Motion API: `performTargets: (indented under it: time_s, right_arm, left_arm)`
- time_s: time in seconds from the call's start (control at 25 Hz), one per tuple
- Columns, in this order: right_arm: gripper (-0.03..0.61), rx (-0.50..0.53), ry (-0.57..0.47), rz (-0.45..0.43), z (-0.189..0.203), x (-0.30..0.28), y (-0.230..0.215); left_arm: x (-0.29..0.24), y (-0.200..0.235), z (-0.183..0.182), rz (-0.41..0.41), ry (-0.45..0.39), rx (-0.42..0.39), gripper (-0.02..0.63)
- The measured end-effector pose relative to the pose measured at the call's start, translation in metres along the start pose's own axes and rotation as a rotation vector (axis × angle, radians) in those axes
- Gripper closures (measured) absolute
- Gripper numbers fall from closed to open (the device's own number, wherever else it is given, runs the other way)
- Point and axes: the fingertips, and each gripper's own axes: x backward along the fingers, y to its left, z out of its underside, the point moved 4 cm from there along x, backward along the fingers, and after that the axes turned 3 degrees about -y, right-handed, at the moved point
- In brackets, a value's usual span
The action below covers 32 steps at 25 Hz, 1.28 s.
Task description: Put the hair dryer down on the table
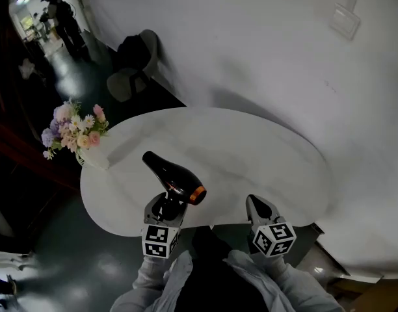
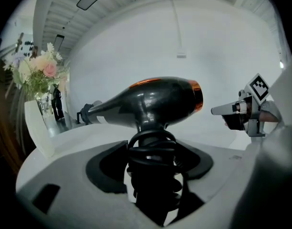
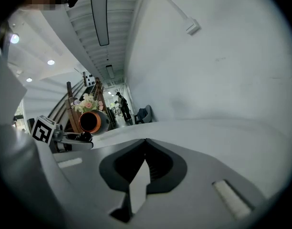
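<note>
A black hair dryer point(image 1: 174, 176) with an orange rear ring hangs over the front of the white oval table point(image 1: 264, 148), its nozzle pointing far left. My left gripper point(image 1: 165, 207) is shut on its handle, which has the black cord coiled round it. In the left gripper view the dryer's body point(image 2: 158, 101) lies crosswise above the jaws and the coiled handle point(image 2: 153, 168) fills the gap of my left gripper point(image 2: 153, 149). My right gripper point(image 1: 259, 208) sits shut and empty at the table's front edge, to the right of the dryer. Its jaws meet at the tip of the right gripper point(image 3: 146, 142).
A white vase of pastel flowers point(image 1: 77, 134) stands at the table's left end. A dark chair point(image 1: 137, 64) is beyond the table by the white wall. A person point(image 1: 62, 21) stands far off in the hallway. The floor around is dark and glossy.
</note>
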Motion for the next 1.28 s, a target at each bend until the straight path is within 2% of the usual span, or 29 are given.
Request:
performTargets:
  time_s: [0.24, 0.36, 0.72, 0.8, 0.88, 1.0, 1.28]
  right_arm:
    - [0.570, 0.024, 0.009, -0.052, -0.029, -0.087, -0.001]
    - [0.569, 0.039, 0.025, -0.050, -0.037, -0.125, -0.006]
    - [0.569, 0.036, 0.077, -0.096, -0.036, -0.206, -0.009]
    - [0.570, 0.030, 0.100, -0.105, -0.029, -0.213, -0.008]
    - [0.569, 0.026, 0.122, -0.112, -0.022, -0.218, -0.008]
    - [0.569, 0.022, 0.145, -0.115, -0.015, -0.223, -0.007]
    - [0.569, 0.020, 0.164, -0.125, -0.006, -0.229, -0.004]
  left_arm:
    - [-0.054, 0.060, -0.011, -0.067, 0.080, 0.012, 0.321]
    - [-0.075, 0.086, -0.010, -0.100, 0.119, 0.038, 0.321]
    - [-0.110, 0.168, 0.039, -0.283, 0.297, 0.172, 0.321]
    - [-0.112, 0.178, 0.049, -0.323, 0.329, 0.178, 0.321]
    - [-0.114, 0.183, 0.058, -0.354, 0.360, 0.151, 0.321]
    - [-0.120, 0.187, 0.069, -0.358, 0.371, 0.121, 0.318]
    - [-0.127, 0.195, 0.071, -0.350, 0.378, 0.137, 0.313]
